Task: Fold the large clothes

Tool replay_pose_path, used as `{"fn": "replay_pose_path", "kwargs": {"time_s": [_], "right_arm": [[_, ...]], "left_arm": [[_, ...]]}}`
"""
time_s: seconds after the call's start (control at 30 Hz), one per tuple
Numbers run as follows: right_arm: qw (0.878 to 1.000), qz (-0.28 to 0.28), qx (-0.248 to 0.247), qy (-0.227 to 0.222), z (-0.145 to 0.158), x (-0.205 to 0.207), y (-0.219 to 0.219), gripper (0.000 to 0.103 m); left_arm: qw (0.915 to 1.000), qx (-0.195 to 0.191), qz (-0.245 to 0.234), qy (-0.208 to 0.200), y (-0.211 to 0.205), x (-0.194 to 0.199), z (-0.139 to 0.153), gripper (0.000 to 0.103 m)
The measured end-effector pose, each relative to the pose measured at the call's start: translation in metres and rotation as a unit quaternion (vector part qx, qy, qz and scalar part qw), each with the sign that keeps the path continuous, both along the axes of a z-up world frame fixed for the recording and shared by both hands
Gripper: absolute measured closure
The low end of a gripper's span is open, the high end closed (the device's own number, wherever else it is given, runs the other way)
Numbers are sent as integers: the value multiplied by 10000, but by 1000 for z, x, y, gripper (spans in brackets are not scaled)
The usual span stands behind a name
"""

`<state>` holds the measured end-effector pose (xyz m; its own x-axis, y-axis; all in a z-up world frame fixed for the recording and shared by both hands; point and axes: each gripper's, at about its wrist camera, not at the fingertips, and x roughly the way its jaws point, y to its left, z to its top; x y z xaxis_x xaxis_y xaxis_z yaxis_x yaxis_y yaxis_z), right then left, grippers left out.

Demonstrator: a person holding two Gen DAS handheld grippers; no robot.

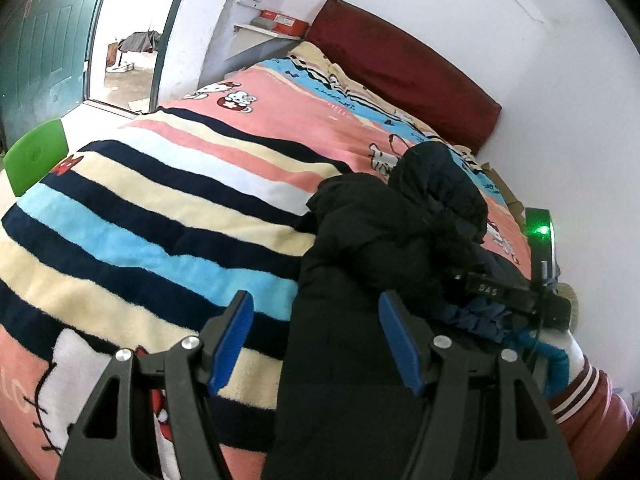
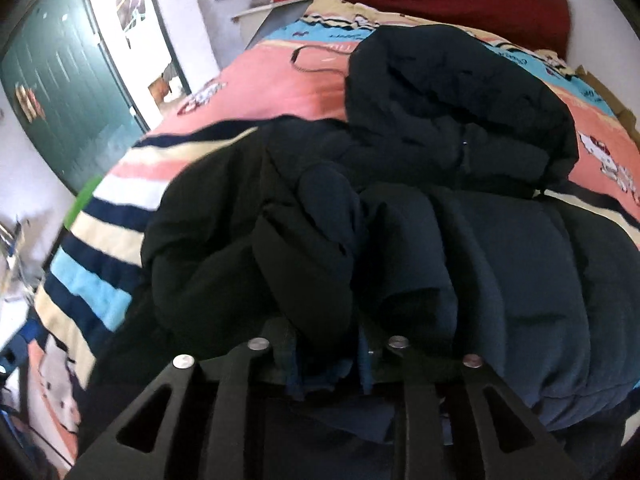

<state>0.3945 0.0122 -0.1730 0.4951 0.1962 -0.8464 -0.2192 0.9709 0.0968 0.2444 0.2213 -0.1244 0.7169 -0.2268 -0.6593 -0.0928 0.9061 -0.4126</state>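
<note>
A dark navy puffer coat (image 2: 460, 240) lies heaped on a bed (image 1: 160, 216), its quilted shell soft and bulging in rounded channels, the hood (image 1: 440, 188) slumped in a padded dome beyond both tongs. The left tongs (image 1: 316, 344) stand wide open, blue pads (image 1: 232, 340) on black angular arms, with a flat black panel of the coat lying under and between them but clear of the pads. To their left spreads a fleecy blanket (image 1: 132, 240) in navy, cream, sky-blue and pink stripes with cartoon cats. The right tongs (image 2: 326, 354) sit low against the coat, their tips buried in a bunched fold of cloth; the jaws are narrow, and whether they pinch that fold I cannot tell. Past the coat, at the far end, a smooth maroon headboard (image 1: 404, 72) leans on a white wall. Far left of the left tongs is a green plastic chair back (image 1: 36, 156).
</note>
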Motion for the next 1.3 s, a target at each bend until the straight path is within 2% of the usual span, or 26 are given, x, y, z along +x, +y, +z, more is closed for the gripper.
{"fn": "replay_pose_path", "kwargs": {"time_s": [0.07, 0.13, 0.37, 0.47, 0.6, 0.7, 0.87, 0.97, 1.1, 1.2, 1.3], "right_arm": [[10000, 89, 44, 6, 2, -2, 7, 53], [9996, 233, 182, 24, 8, -5, 12, 44], [9959, 729, 501, -172, 42, -28, 22, 34], [9932, 947, 573, -347, 61, -45, 12, 33], [9939, 803, 507, -567, 80, -54, -34, 33], [9962, 311, 294, -754, 88, -48, -96, 33], [9941, -671, -152, -838, 77, -25, -195, 33], [9920, -972, -233, -768, 62, -10, -230, 33], [9921, -1082, -155, -620, 39, 6, -246, 33], [9948, -905, -59, -472, 17, 11, -243, 33], [9971, -673, -83, -336, -2, 10, -241, 33]], "left_arm": [[10000, 24, -22, -26, -4, 0, 4, 40], [10000, 50, -55, -61, -9, -1, 10, 40], [9994, 182, -244, -183, -39, 2, 36, 40], [9986, 261, -422, -192, -60, 11, 42, 40], [9960, 404, -783, -144, -102, 35, 44, 40], [9935, 433, -1044, -136, -135, 61, 41, 40], [9875, 603, -1452, -134, -196, 117, 32, 40], [9851, 660, -1586, -100, -226, 156, 21, 40], [9818, 873, -1680, 158, -248, 195, -7, 40], [9794, 1073, -1684, 298, -245, 195, -30, 40], [9729, 1312, -1880, 291, -241, 185, -49, 38]]}}
